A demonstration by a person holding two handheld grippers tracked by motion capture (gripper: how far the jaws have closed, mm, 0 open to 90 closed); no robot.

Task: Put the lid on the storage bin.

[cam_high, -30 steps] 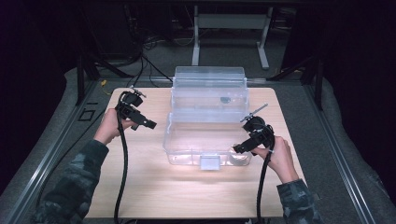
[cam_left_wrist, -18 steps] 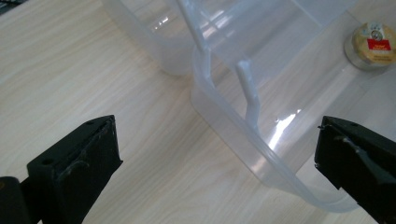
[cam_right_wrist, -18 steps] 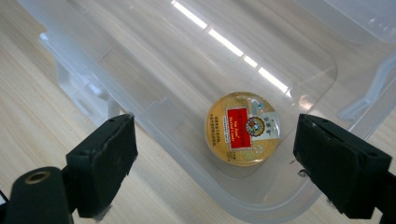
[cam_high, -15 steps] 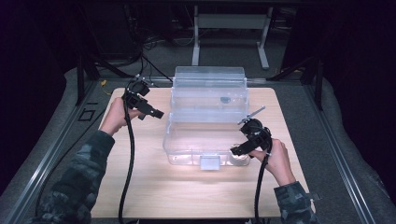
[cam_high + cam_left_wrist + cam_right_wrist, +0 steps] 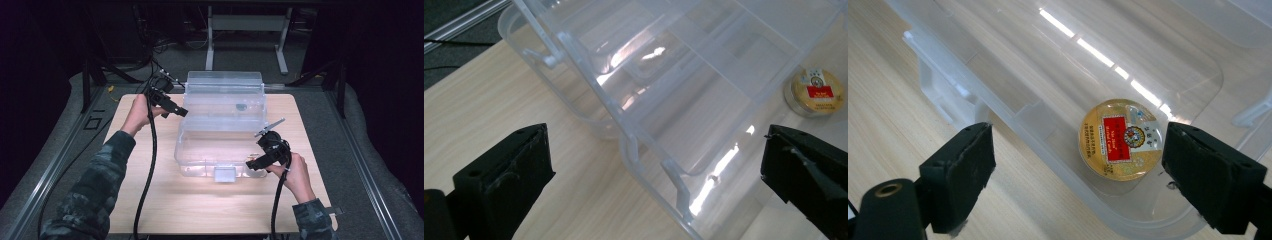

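Observation:
A clear plastic box (image 5: 220,125) with inner compartments stands in the middle of the wooden table (image 5: 165,200). A round gold tin with a red label (image 5: 1122,138) lies inside it, in the near right corner. My right gripper (image 5: 252,164) hovers at that corner, open, with the tin (image 5: 815,91) in line between its jaws (image 5: 1083,175) but behind the clear wall (image 5: 1048,60). My left gripper (image 5: 181,111) is open at the box's far left side. Its jaws (image 5: 654,165) straddle the box's rim and hinge area (image 5: 684,75) without touching it.
A clear latch tab (image 5: 224,174) sticks out of the box's front edge. Bare wood lies in front of the box and to both sides. Dark floor, cables and a metal stand (image 5: 245,30) lie beyond the far edge.
My left gripper has moved away from the person and to the right, up to the box's far left side. The right gripper has stayed almost still at the near right corner.

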